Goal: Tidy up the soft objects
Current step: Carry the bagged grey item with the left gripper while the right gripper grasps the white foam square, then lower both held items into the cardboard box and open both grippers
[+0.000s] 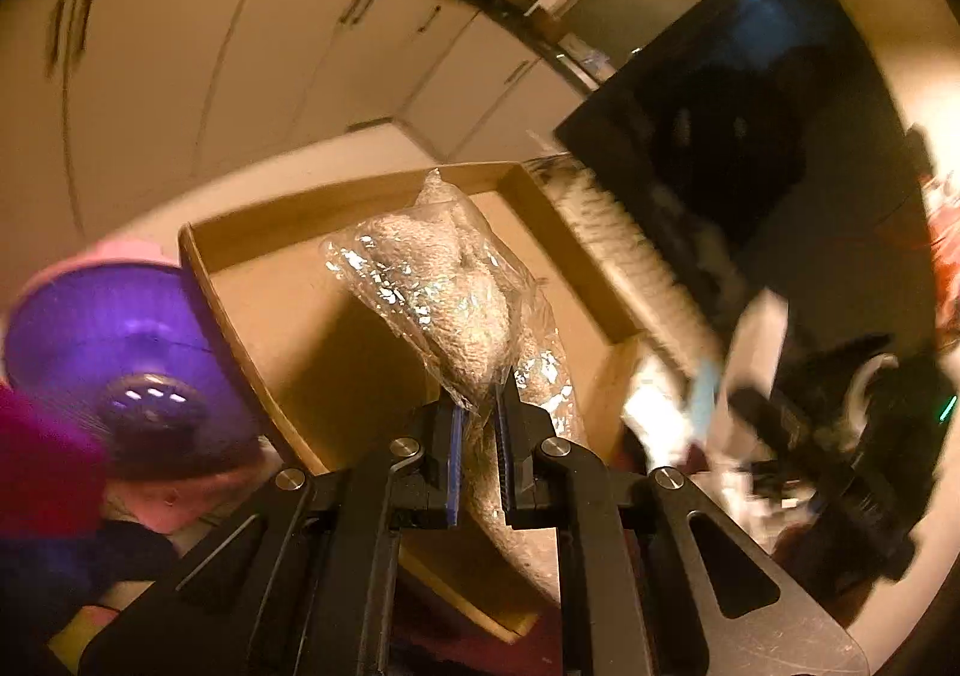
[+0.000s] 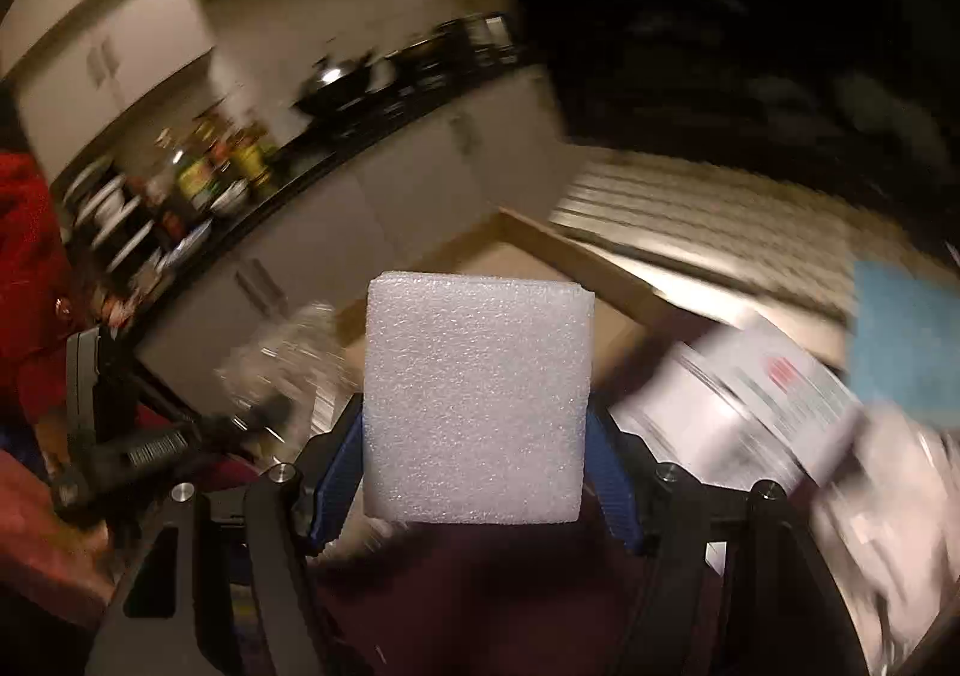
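Left wrist view takes in, as its largest thing, a shallow cardboard box (image 1: pixel 264 310) with low brown walls, lying open and tilted across the middle of the frame. Beyond its far corner runs a row of pale kitchen cabinets (image 1: pixel 180 52), and to the right a dark flat screen (image 1: pixel 750 136) leans over a keyboard (image 1: pixel 624 268), both blurred. Beside the box's left wall sits a purple bowl-shaped object (image 1: pixel 102 340), its nature unclear. Over the box's interior hangs a fuzzy pale soft item sealed in a crinkled clear plastic bag (image 1: pixel 450 292); the left hand-held gripper (image 1: pixel 477 418) is clenched on the bag's lower end, its blue-lined fingers pinching the plastic so that the bag juts forward above the cardboard floor. At the right edge the other black gripper body appears, smeared by motion. Right wrist view shows the same box (image 2: pixel 576 250) farther off, past a white foam block (image 2: pixel 477 400), squarish and finely pebbled, which fills the centre. The right hand-held gripper (image 2: pixel 477 472) grasps this block from both sides, its blue pads pressed against the left and right faces, the block standing upright in the air short of the box. To the right lie a white printed carton (image 2: pixel 756 394) and a light blue sponge-like sheet (image 2: pixel 906 340), both blurred. A red garment (image 2: pixel 30 268) shows at the far left.
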Action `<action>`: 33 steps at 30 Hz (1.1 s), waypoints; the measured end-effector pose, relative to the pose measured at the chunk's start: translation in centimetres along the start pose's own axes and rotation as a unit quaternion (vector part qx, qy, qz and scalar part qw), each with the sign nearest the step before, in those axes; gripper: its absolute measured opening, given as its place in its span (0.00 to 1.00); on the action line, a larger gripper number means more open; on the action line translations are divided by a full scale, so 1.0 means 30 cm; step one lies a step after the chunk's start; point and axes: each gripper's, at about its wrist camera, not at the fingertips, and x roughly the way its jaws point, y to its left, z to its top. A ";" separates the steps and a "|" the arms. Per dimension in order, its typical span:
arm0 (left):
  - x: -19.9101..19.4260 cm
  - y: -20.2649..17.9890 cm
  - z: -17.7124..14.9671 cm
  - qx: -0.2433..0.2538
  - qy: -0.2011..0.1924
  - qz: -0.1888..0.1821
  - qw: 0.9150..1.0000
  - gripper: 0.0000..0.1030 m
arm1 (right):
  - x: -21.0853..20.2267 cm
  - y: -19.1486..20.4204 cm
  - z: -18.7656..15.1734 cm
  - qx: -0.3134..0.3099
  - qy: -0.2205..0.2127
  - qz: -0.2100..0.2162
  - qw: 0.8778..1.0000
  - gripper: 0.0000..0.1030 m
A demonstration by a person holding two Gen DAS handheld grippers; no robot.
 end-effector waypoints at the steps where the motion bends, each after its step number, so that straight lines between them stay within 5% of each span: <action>1: 0.008 -0.015 -0.001 0.018 -0.002 0.022 1.000 0.08 | 0.066 0.024 0.022 -0.009 0.014 0.001 1.000 0.66; 7: 0.083 -0.033 -0.050 0.050 0.049 0.062 0.996 0.08 | 0.308 0.037 0.002 -0.013 0.086 -0.007 0.996 0.66; 13: 0.060 -0.088 -0.101 0.072 0.060 0.075 0.993 0.08 | 0.289 0.014 -0.037 -0.011 0.102 -0.005 0.995 0.66; 21: 0.063 -0.106 -0.147 0.073 0.088 0.045 0.992 0.08 | 0.285 0.003 -0.049 -0.023 0.128 0.004 0.991 0.66; 28: 0.000 -0.074 -0.062 0.060 0.020 0.027 0.998 0.08 | 0.209 -0.068 0.029 0.037 0.086 0.076 0.993 0.67; 33: 0.018 -0.082 -0.056 0.082 0.018 0.049 0.995 0.08 | 0.250 -0.041 0.036 0.021 0.101 0.051 0.993 0.67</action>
